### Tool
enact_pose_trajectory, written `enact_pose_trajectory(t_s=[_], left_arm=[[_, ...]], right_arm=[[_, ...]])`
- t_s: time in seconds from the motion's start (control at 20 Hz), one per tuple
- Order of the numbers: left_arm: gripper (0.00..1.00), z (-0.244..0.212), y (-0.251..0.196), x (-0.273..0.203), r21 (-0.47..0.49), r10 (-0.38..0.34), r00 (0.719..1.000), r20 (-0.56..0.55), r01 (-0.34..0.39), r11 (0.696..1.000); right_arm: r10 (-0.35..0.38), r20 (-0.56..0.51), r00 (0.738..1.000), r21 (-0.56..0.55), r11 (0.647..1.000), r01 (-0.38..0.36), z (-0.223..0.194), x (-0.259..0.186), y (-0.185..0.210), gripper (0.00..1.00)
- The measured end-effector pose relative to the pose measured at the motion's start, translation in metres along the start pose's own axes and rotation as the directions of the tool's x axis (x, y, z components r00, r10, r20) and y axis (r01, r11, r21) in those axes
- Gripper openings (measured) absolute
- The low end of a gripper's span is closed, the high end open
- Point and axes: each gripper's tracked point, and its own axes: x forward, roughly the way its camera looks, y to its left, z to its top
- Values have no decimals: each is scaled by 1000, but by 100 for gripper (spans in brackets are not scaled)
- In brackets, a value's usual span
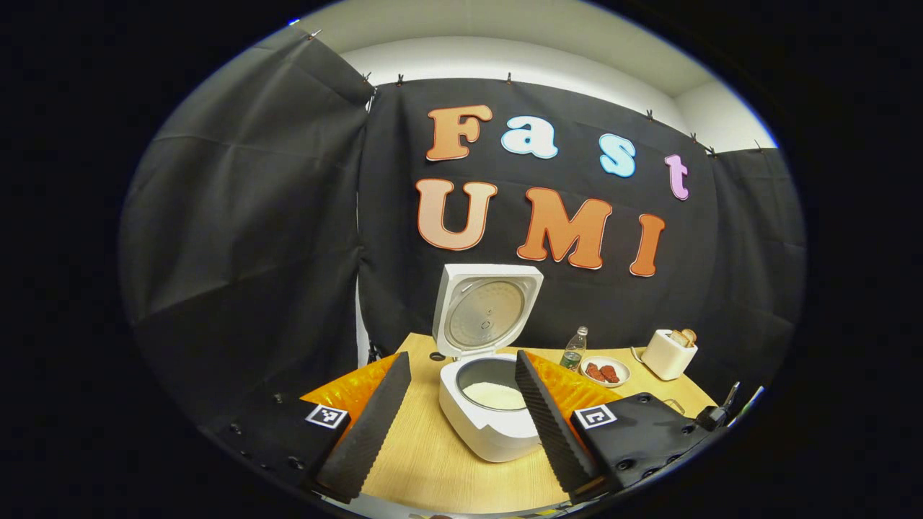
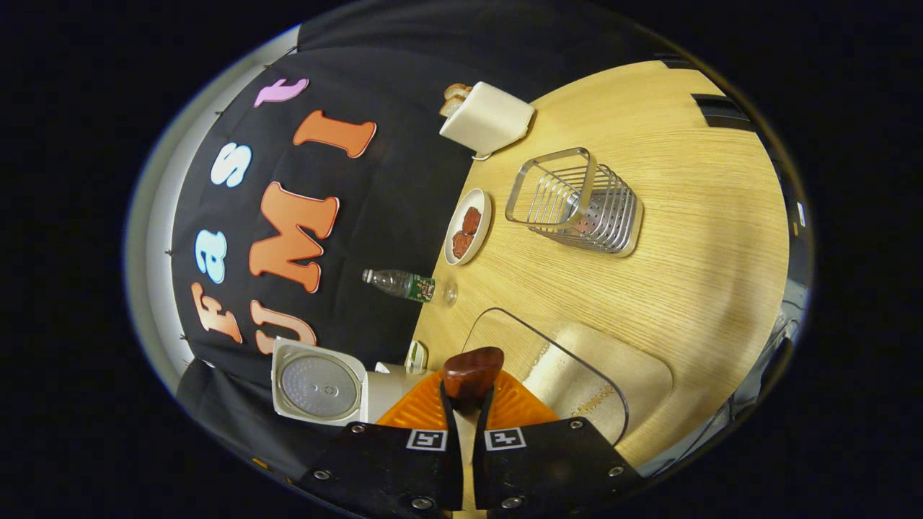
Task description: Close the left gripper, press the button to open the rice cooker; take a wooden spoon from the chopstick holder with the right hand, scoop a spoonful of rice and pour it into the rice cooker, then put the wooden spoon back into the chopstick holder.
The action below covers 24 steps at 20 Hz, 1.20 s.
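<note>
In the left gripper view the white rice cooker (image 1: pixel 492 435) stands on the table with its lid (image 1: pixel 487 311) raised upright and white rice (image 1: pixel 495 395) in the pot. My left gripper (image 1: pixel 461 358) is open, its fingers spread to either side of the cooker and a little short of it. In the right gripper view my right gripper (image 2: pixel 467 404) is shut on the dark wooden spoon (image 2: pixel 472 370), which sticks out forward between the fingers. The wire chopstick holder (image 2: pixel 577 203) stands farther off on the table. The open cooker (image 2: pixel 317 387) is at the lower left.
A clear rice container (image 2: pixel 577 375) lies just beyond the right gripper. A water bottle (image 2: pixel 404 284), a plate of red food (image 2: pixel 467 225) and a white toaster with bread (image 2: pixel 487 115) line the table's back edge by the black cloth. The wooden table (image 2: pixel 685 216) stretches right.
</note>
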Motion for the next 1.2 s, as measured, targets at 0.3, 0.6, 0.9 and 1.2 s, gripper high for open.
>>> enact_pose_trajectory(t_s=[0.3, 0.6, 0.9, 1.2], left_arm=[[99, 6, -4, 0, -5, -12, 1000, 13, 12, 1000], [99, 13, -6, 0, -9, -18, 999, 26, 19, 1000], [99, 17, 2, 4, -19, -9, 999, 34, 10, 1000], [99, 17, 4, 14, -9, -21, 999, 27, 21, 1000]], right_arm=[[42, 22, 999, 80, 996, -44, 22, -6, 25, 5], [72, 32, 997, 121, 990, -75, 34, -12, 53, 5], [115, 31, 993, 155, 981, -119, 46, -21, 94, 5], [170, 24, 985, 159, 972, -171, 51, -14, 143, 5]])
